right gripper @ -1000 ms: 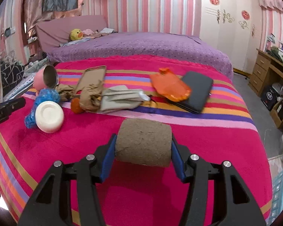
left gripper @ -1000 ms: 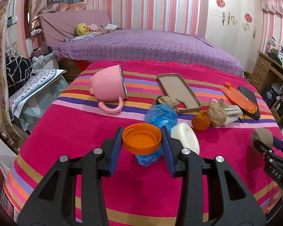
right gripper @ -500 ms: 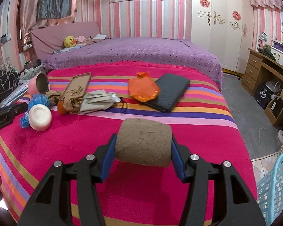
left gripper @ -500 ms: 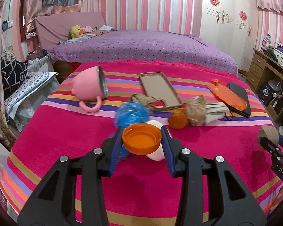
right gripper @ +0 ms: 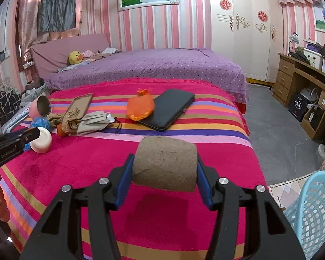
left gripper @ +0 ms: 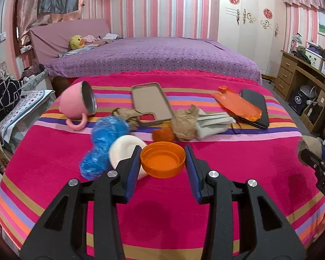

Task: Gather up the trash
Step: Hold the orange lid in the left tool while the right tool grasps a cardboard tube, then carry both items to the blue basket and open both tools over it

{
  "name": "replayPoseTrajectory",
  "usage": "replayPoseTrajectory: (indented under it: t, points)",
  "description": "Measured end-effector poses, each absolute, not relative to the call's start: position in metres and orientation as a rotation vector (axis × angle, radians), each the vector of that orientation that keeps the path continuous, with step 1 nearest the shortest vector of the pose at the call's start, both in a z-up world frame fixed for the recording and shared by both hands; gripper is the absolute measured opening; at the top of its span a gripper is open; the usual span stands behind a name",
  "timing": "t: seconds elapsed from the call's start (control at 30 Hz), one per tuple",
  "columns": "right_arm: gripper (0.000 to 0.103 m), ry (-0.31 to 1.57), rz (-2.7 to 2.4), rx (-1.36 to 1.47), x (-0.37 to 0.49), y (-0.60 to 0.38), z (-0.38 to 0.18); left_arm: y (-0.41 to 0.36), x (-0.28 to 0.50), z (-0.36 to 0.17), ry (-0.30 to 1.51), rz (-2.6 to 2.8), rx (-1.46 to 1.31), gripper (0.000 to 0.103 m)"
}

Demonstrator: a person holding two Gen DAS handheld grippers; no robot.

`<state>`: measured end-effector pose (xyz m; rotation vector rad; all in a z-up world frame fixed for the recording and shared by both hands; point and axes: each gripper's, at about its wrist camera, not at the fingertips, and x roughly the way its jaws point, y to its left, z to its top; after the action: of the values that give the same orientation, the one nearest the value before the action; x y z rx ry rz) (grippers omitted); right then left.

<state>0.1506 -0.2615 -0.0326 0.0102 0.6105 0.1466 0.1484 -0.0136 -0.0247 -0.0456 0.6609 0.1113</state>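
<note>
My left gripper (left gripper: pixel 163 162) is shut on an orange plastic lid (left gripper: pixel 163 159), held above the striped pink blanket (left gripper: pixel 162 216). My right gripper (right gripper: pixel 164 164) is shut on a brown cardboard roll (right gripper: pixel 164 165); the roll also shows at the right edge of the left wrist view (left gripper: pixel 309 146). On the blanket lie a blue plastic wad (left gripper: pixel 104 140), a white lid (left gripper: pixel 123 151), crumpled brown paper (left gripper: pixel 184 123), a grey face mask (left gripper: pixel 214 123), a small orange ball (left gripper: pixel 163 134) and an orange wrapper (left gripper: pixel 238 106). A light blue mesh basket (right gripper: pixel 314 212) stands on the floor at the lower right.
A pink mug (left gripper: pixel 78 106) lies on its side, with a beige phone case (left gripper: pixel 151 101) and a black phone (left gripper: pixel 255 106) nearby. A purple bed (left gripper: pixel 153 58) is behind. A wooden desk (right gripper: pixel 303 78) lines the right wall, beyond grey floor (right gripper: pixel 277 134).
Both grippers have drifted to the right along the blanket with their loads held. The items on the blanket slid left in both views, and the blue basket has come into the right wrist view.
</note>
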Motion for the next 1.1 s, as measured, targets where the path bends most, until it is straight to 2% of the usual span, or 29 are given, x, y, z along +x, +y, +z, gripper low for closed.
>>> replayPoseTrajectory:
  t: [0.6,1.1]
  points:
    - [0.053,0.540,0.093,0.054,0.110,-0.346,0.000,-0.092,0.123,0.002,0.592,0.009,0.000,0.039]
    - [0.053,0.563,-0.210,0.051,0.031,-0.521,-0.005,-0.256,0.102,-0.002,0.620,-0.270,0.003,0.039]
